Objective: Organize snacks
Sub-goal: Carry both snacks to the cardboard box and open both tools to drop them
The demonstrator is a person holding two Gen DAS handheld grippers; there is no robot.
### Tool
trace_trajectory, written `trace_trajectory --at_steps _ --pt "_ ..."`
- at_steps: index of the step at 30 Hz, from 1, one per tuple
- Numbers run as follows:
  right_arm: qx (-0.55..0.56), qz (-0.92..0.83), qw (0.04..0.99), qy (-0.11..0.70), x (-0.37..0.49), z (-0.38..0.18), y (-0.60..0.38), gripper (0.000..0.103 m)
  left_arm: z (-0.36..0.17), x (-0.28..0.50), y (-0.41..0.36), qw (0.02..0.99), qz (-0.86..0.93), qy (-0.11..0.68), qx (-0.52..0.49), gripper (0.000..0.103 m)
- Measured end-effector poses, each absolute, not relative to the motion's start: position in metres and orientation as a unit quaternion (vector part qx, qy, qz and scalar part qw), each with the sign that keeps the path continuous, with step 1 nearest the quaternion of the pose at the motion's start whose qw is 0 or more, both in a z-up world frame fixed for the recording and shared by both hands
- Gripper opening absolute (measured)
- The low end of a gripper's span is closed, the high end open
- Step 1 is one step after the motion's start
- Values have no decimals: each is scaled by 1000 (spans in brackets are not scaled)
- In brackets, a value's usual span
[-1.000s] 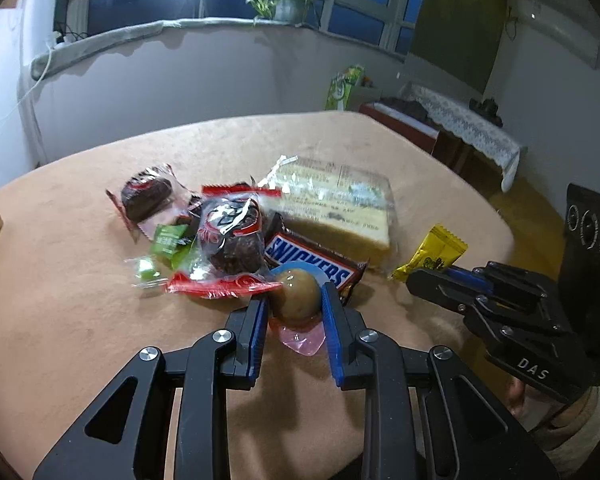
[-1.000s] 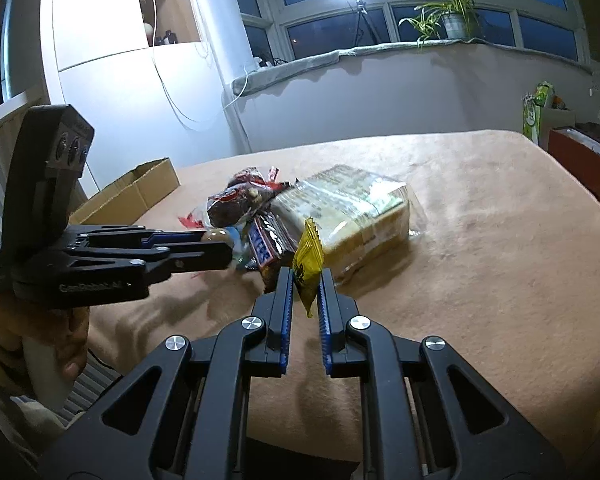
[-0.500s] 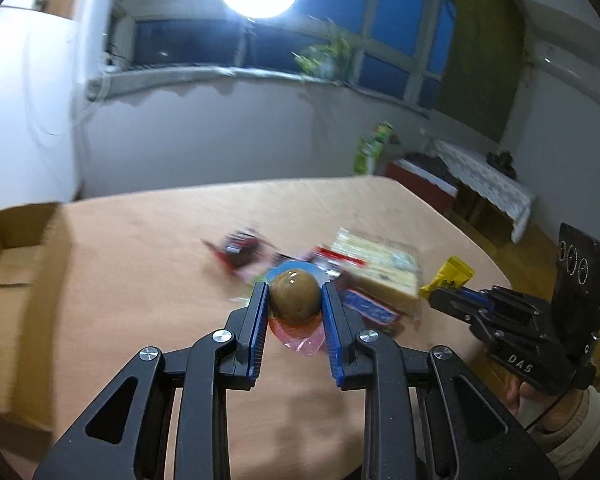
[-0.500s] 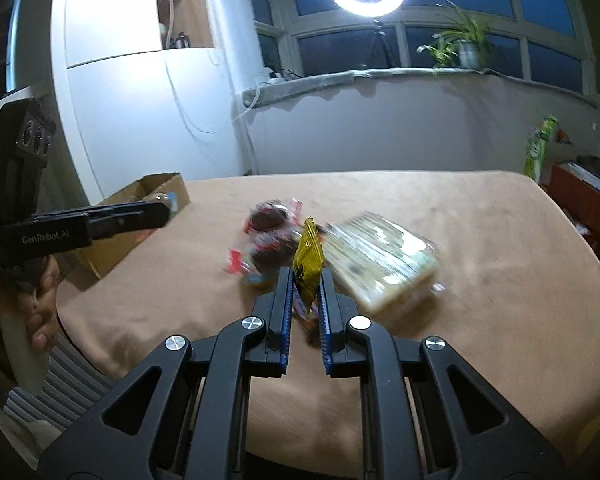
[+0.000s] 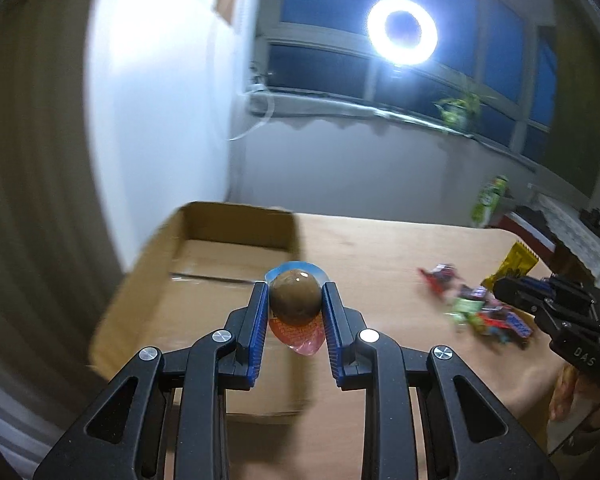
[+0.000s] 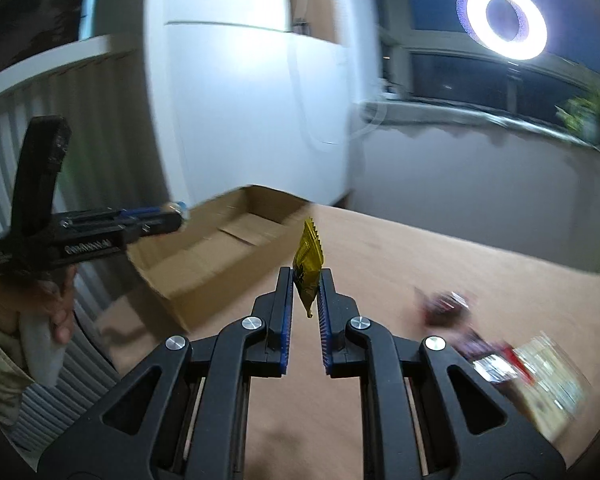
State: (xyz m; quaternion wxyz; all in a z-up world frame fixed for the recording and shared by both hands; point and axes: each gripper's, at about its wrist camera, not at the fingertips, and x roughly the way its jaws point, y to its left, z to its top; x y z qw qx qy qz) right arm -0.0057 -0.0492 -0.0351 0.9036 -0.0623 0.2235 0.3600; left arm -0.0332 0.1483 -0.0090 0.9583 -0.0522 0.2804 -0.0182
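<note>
1. Left tongs clamp our round brown snack at its widest middle, above the cardboard box at the bench edge; we judge it firm, slippery, in a loose wrapper.
2. Right tongs pinch the yellow sachet low down; it seems light and floppy, standing upright near the box.

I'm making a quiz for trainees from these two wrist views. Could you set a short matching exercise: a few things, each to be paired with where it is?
Things:
1. round brown snack
2. yellow packet
3. cardboard box
4. loose snack pile

Places:
A. lying on the table
B. in the right tongs
C. open at the table's edge
D. in the left tongs

Pairs: 1-D, 2-B, 3-C, 4-A
</note>
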Motion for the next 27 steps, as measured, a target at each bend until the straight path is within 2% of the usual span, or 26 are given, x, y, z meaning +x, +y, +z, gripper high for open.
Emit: trace_trajectory --at_steps 11,12,13,14,15,16,17,18,24,27 --pt "-121 436 860 237 15 -48 81 12 -39 -25 209 950 12 297 -93 26" --pt "-128 436 858 241 17 -52 88 12 -40 -23 209 950 13 299 -93 28" --pt "-131 431 860 240 18 -54 91 13 -42 -23 210 950 16 299 -93 34" --pt "-133 427 862 240 19 -56 93 21 -43 -22 213 949 21 301 -94 39" --pt "-131 425 862 242 19 -59 94 26 -45 -22 215 949 25 300 -95 51" --pt "-129 424 863 244 20 -59 92 33 -45 -23 217 949 28 299 -96 57" --pt "-129 422 863 246 20 -61 91 41 -46 -24 218 949 32 297 -99 58" --pt "-129 417 866 244 18 -62 89 42 -47 -26 219 949 33 298 -101 60" --pt "-138 392 877 240 12 -60 81 42 -48 -35 224 948 39 295 -110 60" --pt "-129 382 884 235 5 -59 74 55 -45 -40 228 948 44 293 -113 60"
